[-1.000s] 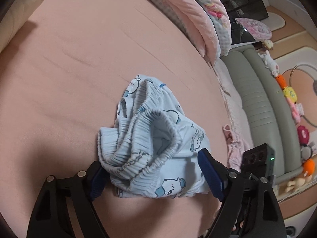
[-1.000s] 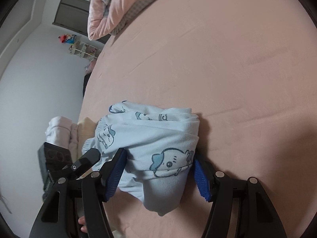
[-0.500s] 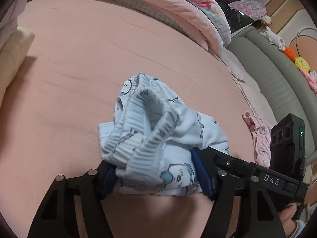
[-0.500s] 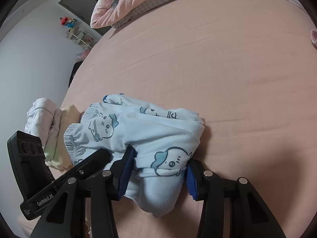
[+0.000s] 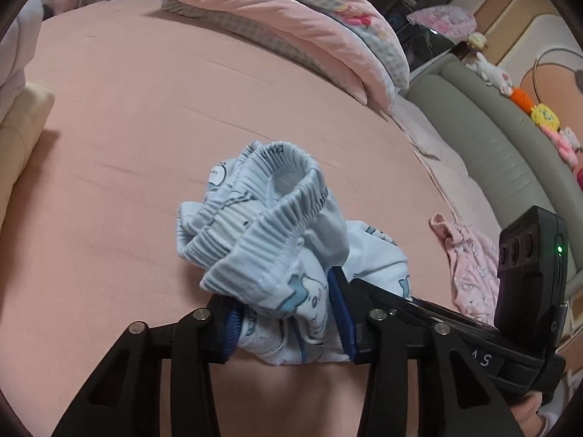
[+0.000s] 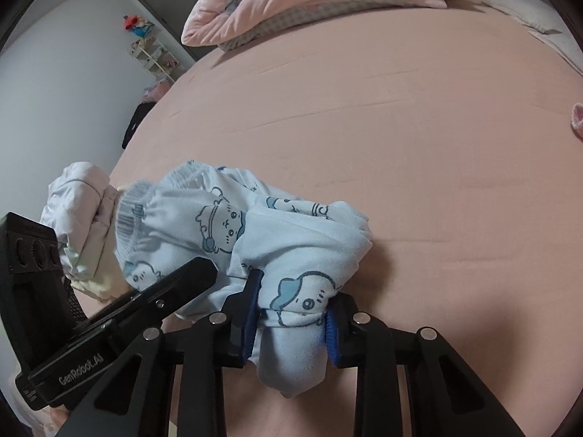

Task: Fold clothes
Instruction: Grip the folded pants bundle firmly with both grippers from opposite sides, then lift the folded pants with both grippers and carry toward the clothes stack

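left wrist view: the left gripper [image 5: 288, 313] has its blue pads pressed in on a bunched end of the light blue cartoon-print pants [image 5: 277, 240], the ribbed waistband puffing up just above the fingers. right wrist view: the right gripper [image 6: 291, 324] is clamped narrowly on a folded wad of the same pants [image 6: 255, 233], a loose flap hanging below the pads. the garment sits on the pink bedsheet [image 6: 419, 167], its far end near a pale folded stack [image 6: 78, 215]. a pink quilt [image 5: 291, 22] lies at the far edge, and a small pink garment [image 5: 470, 262] lies near the bed's right side.
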`<state>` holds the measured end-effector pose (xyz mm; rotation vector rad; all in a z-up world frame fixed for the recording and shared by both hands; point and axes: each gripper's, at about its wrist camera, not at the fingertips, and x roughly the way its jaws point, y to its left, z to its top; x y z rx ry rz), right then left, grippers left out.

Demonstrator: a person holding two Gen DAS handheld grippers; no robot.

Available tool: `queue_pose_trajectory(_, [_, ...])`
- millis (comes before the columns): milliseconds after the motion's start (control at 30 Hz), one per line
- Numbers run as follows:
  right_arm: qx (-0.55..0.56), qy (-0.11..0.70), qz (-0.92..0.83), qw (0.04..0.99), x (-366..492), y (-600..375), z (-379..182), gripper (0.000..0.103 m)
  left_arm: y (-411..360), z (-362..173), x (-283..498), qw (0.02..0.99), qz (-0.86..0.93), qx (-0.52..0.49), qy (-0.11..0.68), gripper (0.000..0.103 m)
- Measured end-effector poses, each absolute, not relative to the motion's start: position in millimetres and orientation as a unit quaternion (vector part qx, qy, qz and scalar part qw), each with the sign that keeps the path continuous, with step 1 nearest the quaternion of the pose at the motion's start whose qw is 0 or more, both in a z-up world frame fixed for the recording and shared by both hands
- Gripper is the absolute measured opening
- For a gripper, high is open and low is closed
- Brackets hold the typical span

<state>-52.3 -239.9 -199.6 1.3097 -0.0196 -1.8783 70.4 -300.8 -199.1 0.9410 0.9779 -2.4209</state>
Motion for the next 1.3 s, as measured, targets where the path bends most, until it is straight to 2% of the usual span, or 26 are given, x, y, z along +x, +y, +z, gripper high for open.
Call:
queue_pose_trajectory(367, [0.457,0.038,-0.775,0.434,-41.1,-263.9,-142.0,0.029,-301.7,-164.8,83.9,0.175,-0.87,0.279,0.366,0.038])
queue_pose_trajectory(467, [0.443,0.045,-0.779,0.441,-38.5,-275.3,-127.4,0.029,-302.1,-150.5,87.6,0.176,-0.878,0.263,0.359,0.03])
queue_pose_trajectory(800, [0.402,0.036,-0.783,0.473,-28.2,-297.9,-73.8,0.028,-313.3,-100.0,108.3,0.184,-0.895,0.202,0.353,0.03])
queue_pose_trajectory(1300, [0.328,0.1,-0.768,0.541,18.8,-391.5,10.0,0.028,-375.7,-39.1,162.5,0.241,-0.893,0.128,0.359,0.03])
